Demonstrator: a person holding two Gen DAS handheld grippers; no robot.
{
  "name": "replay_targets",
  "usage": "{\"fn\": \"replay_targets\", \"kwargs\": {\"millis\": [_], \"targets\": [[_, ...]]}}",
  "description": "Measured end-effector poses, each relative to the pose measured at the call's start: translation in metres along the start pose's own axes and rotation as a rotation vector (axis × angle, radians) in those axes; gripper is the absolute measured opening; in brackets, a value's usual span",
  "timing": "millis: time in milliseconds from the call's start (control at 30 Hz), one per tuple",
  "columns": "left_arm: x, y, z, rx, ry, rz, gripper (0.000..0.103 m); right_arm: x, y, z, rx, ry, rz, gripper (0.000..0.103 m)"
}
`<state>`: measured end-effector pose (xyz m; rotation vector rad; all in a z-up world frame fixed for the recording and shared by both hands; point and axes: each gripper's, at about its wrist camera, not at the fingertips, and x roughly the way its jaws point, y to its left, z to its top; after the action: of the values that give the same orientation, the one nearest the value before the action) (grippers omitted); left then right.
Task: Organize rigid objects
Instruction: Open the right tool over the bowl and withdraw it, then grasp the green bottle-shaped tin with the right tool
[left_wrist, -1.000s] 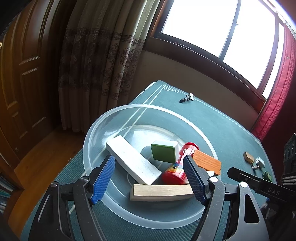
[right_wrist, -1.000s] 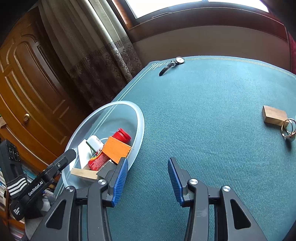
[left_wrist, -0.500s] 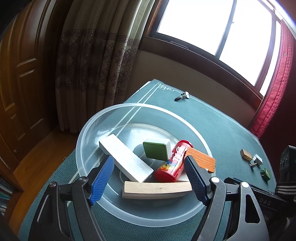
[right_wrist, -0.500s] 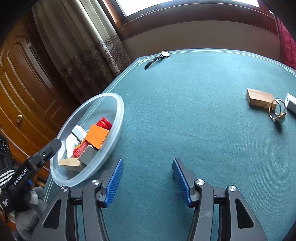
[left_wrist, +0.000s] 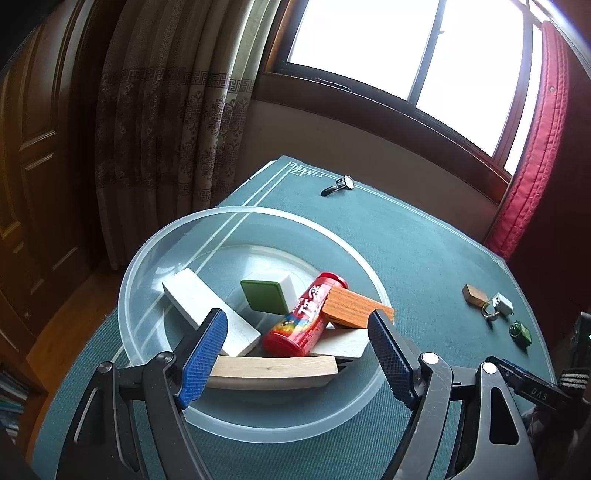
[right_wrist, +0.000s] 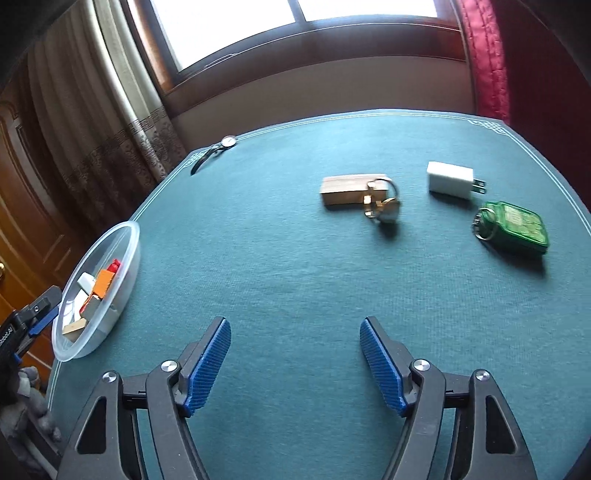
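My left gripper (left_wrist: 295, 354) hung spread wide and empty over the near rim of the clear round plastic bowl (left_wrist: 155, 243), which sat at the left edge of the green felt tabletop (right_wrist: 295, 277). Inside it lay a jumble: a long white block (left_wrist: 207, 310), a green-faced white tile (left_wrist: 267, 299), a red printed canister (left_wrist: 304, 321) on its side, an orange wooden block (left_wrist: 354, 306) leaning on the canister, and a pale wooden plank (left_wrist: 273, 371) across the front. My right gripper (right_wrist: 295, 358) was also spread open with nothing in it, held low above bare felt and tipped down toward the far side, where the loose things waited. Nearest the middle lay a small light wooden block on a metal key ring (right_wrist: 352, 190); to its right a white plug adapter (right_wrist: 448, 179) with prongs pointing right, and near that a translucent green key fob (right_wrist: 515, 225). A wristwatch (right_wrist: 212, 151) rested well apart by the far left corner. I judged all of these light and stiff, no fear of crushing. The wooden block looked easiest: pinch across its long flat sides, away from the ring, since the ring would dangle and swing. The adapter's smooth shell could slip, so I would take its broad faces, clear of the prongs. The fob seemed flat and low, wanting a squeeze on its edges.
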<state>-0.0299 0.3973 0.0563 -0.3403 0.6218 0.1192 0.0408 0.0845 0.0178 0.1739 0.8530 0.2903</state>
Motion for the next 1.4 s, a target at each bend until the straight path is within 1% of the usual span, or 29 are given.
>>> {"fn": "replay_targets", "kwargs": {"millis": [100,267,333,467,567,633,867,1067,1267,1333,1400], "targets": [[-0.001,-0.011,0.001,0.021,0.001,-0.013,0.082,-0.008,-0.025,0.001,0.053,-0.019,-0.048,0.078],[-0.001,-0.030,0.000,0.057,0.009,-0.040,0.082,-0.021,-0.066,0.003,0.149,-0.051,-0.139,0.080],[-0.001,-0.038,-0.001,0.070,0.014,-0.051,0.082,-0.024,-0.080,0.006,0.188,-0.062,-0.171,0.083],[0.001,-0.052,-0.005,0.098,0.027,-0.072,0.082,-0.026,-0.102,0.016,0.233,-0.086,-0.217,0.088],[0.001,-0.061,-0.007,0.118,0.035,-0.085,0.082,-0.022,-0.113,0.025,0.252,-0.088,-0.233,0.090],[0.002,-0.067,-0.008,0.131,0.040,-0.092,0.082,-0.018,-0.118,0.032,0.259,-0.086,-0.227,0.090],[0.000,-0.086,-0.012,0.178,0.051,-0.108,0.082,0.003,-0.121,0.055,0.250,-0.084,-0.267,0.090],[0.004,-0.098,-0.017,0.199,0.072,-0.120,0.082,0.010,-0.118,0.059,0.219,-0.071,-0.303,0.090],[0.010,-0.114,-0.020,0.229,0.092,-0.139,0.082,0.012,-0.116,0.057,0.188,-0.067,-0.325,0.080],[0.012,-0.119,-0.022,0.241,0.098,-0.147,0.082,0.011,-0.116,0.056,0.174,-0.066,-0.334,0.075],[0.014,-0.124,-0.022,0.248,0.106,-0.157,0.082,0.011,-0.115,0.055,0.166,-0.066,-0.328,0.074]]}}
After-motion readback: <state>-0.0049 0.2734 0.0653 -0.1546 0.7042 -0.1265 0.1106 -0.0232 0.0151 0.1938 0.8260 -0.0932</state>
